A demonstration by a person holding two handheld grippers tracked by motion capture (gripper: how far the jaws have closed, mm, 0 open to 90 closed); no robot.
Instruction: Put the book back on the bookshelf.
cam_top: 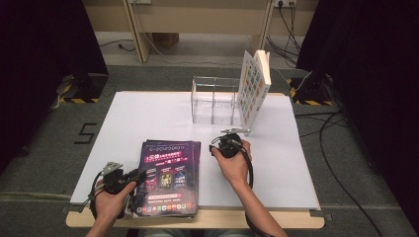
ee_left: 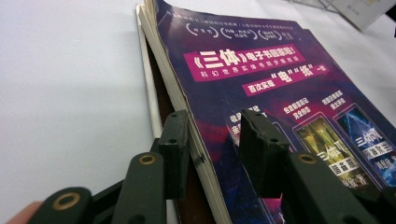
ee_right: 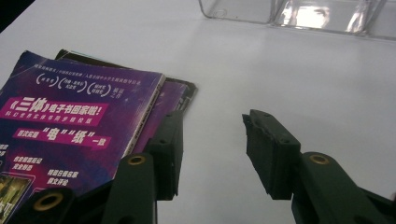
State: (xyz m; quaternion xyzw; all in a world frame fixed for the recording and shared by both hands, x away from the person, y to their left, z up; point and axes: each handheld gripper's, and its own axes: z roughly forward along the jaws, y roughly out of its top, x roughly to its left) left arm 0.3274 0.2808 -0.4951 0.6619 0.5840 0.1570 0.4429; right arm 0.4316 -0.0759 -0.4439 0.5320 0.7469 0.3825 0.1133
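Stack of purple magazines (cam_top: 169, 177) at the near edge of the white table (cam_top: 143, 113). Your left gripper (ee_left: 218, 147) straddles the top magazine's (ee_left: 261, 93) left edge, jaws not visibly pressing. Your right gripper (ee_right: 212, 149), just right of the stack, stands with jaws apart, empty.

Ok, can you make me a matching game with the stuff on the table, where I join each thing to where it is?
Things:
1. purple magazine
2. clear box
3. white book
4. right gripper

Places:
A. standing against the box's right end
B. over bare white table, jaws apart
C. top of the stack at the near edge
D. far middle of the table

Pairs: 1-C, 2-D, 3-A, 4-B
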